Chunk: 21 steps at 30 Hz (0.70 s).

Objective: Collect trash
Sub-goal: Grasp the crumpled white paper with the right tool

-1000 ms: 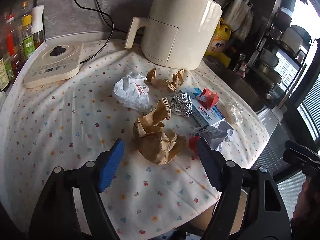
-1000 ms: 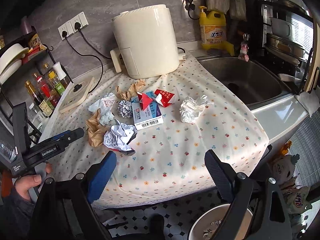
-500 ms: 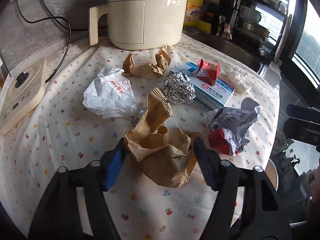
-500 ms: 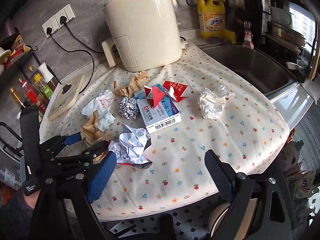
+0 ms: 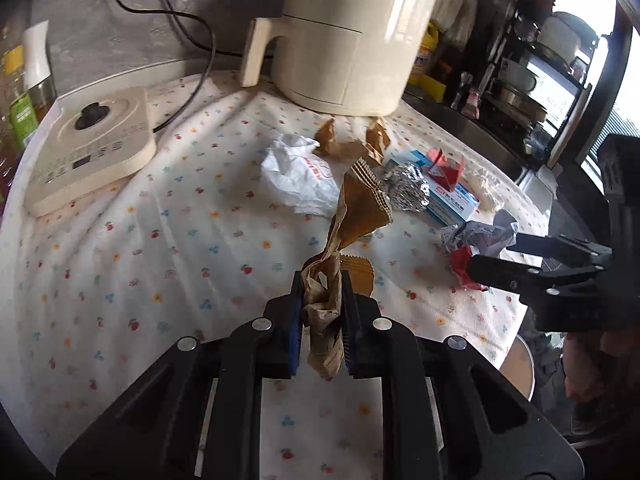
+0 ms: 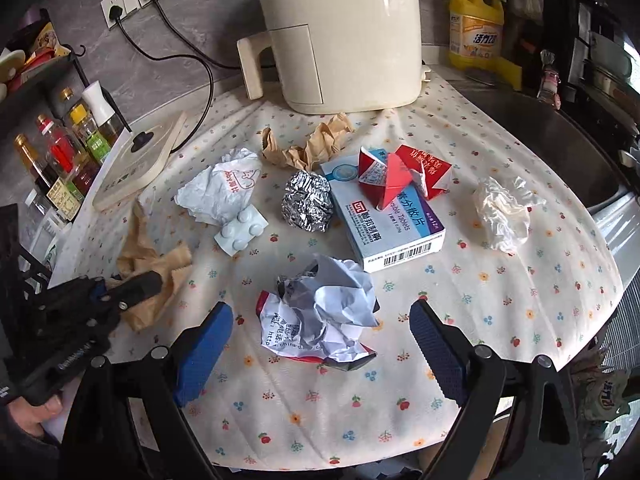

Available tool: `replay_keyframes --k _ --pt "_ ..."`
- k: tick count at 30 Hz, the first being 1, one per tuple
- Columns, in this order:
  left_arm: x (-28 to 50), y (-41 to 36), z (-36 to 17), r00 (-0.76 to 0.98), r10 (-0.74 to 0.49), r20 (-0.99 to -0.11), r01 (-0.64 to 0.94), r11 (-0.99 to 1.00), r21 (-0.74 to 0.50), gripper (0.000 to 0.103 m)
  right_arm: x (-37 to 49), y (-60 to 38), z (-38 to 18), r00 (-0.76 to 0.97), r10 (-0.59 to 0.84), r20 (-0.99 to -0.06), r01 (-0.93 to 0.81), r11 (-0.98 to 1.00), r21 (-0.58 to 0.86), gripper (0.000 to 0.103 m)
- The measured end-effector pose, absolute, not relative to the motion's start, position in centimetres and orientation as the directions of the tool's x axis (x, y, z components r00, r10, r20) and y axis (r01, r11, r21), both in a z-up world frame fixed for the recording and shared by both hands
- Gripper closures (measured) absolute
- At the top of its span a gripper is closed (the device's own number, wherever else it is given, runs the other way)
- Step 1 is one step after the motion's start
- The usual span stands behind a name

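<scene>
Fingers of your left gripper clamp the crumpled brown paper bag above the bench; your right gripper hangs spread wide around the crumpled printed paper, not touching it

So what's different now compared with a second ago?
The left gripper moved in and closed on the crumpled brown paper bag, which now looks pulled up and stretched. The right gripper, open as before, came closer, around the crumpled white paper. The foil ball, tablet box and other scraps lie as before.
</scene>
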State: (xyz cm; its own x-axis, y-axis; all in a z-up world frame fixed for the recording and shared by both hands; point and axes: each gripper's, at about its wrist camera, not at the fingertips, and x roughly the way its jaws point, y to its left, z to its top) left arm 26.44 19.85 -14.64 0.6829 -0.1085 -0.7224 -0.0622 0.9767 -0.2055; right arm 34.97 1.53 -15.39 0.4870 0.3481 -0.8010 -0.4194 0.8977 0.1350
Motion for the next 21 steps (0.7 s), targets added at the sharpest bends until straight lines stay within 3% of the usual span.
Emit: replay_keyframes --k 7,8,9,11,21 --pt "24.0 23.2 -13.8 0.698 -0.038 -0.715 -0.175 0.959 -0.222 0.087 36.2 2.5 -17.1 0.483 0.315 -0.817 -0.421 0.902 0.099 0.015" --pt "23.5 23.3 -13.5 0.701 -0.026 -0.712 -0.183 0.959 -0.215 0.087 36.3 2.6 -17.3 0.483 0.315 -0.817 -0.424 0.901 0.096 0.029" --pt "23.1 23.4 -13.2 0.706 -0.013 -0.708 -0.194 0.958 -0.211 0.087 36.5 2.6 -17.5 0.464 0.323 -0.825 -0.432 0.895 0.108 0.056" --pt "22.1 23.6 -12.7 0.712 0.001 -0.702 -0.217 0.951 -0.220 0.086 36.3 2.4 -17.2 0.460 0.343 -0.819 -0.437 0.890 0.128 0.065" --pt "18.7 20.5 -11.5 0.728 0.029 -0.685 -0.252 0.941 -0.228 0.086 32.5 -1.4 -14.0 0.505 0.406 -0.762 -0.478 0.866 0.145 0.068"
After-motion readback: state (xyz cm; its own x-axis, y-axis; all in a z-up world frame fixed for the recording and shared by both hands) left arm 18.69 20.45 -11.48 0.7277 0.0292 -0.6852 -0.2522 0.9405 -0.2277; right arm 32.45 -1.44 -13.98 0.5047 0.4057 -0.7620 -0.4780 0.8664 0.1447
